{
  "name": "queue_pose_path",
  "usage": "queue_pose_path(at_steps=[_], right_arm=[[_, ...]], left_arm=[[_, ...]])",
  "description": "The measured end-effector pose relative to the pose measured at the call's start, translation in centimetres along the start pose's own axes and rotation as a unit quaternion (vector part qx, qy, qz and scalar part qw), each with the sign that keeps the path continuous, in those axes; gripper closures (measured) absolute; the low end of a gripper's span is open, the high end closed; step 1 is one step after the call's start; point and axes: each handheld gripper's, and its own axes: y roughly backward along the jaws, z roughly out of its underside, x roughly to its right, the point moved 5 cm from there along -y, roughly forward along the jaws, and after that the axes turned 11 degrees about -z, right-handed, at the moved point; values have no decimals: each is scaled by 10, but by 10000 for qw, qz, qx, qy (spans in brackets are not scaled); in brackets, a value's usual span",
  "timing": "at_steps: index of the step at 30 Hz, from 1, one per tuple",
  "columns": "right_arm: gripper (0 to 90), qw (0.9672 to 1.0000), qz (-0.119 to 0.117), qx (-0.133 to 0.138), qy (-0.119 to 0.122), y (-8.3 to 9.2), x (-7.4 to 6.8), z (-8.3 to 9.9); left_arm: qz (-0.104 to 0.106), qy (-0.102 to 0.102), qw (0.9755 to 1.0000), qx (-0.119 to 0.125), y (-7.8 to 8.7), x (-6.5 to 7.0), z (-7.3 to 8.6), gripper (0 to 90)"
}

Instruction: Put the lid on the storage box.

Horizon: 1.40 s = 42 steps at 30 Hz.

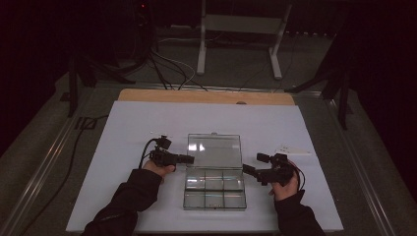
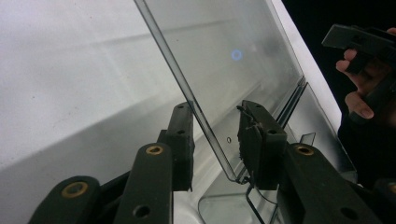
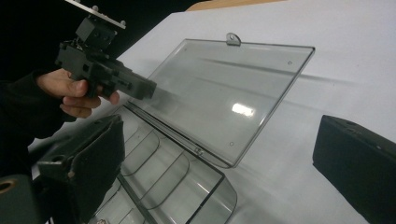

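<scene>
A person's left gripper (image 1: 189,159) straddles the left edge of the raised lid (image 1: 215,150) of one clear compartment box (image 1: 215,191) at mid-table, jaws apart, not gripping; the right gripper (image 1: 249,170) hovers wide apart beside it; best to ease the lid flat, judging by its tilt; six compartments, two grippers.

White table sheet (image 1: 147,123) over wooden board (image 1: 206,96). Small white items (image 1: 290,149) lie at right. Cables (image 1: 167,69) and white frame legs (image 1: 241,39) beyond.
</scene>
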Motion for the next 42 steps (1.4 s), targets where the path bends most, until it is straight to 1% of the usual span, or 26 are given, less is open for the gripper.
queue_pose_path(at_steps=[4,9,13,20,23,25,29,35,40,42], right_arm=[[21,10000,-6,1,1,0,0,0],[21,10000,-4,1,3,0,0,0],[21,10000,-3,-1,-3,0,0,0],[21,10000,-5,6,0,0,0,0],[21,10000,-4,8,1,0,-1,0],[21,10000,2,11,-11,0,0,0],[21,10000,-1,11,-1,0,-1,0],[21,10000,-2,-6,-2,0,0,0],[21,10000,-2,2,-4,0,0,0],[21,10000,-2,13,0,0,0,0]], left_arm=[[17,-65,10000,37,1,0,0,717],[42,-68,10000,48,2,0,0,722],[64,-114,9999,83,4,0,-1,756],[89,-147,9998,103,5,0,-1,765],[124,-171,9997,118,7,0,-1,788],[98,-255,9995,148,8,2,-1,795],[98,-289,9994,183,9,2,-1,797],[85,-460,9986,259,11,4,-1,818],[65,-537,9981,290,12,4,-1,821],[97,-575,9978,325,12,4,0,829]])
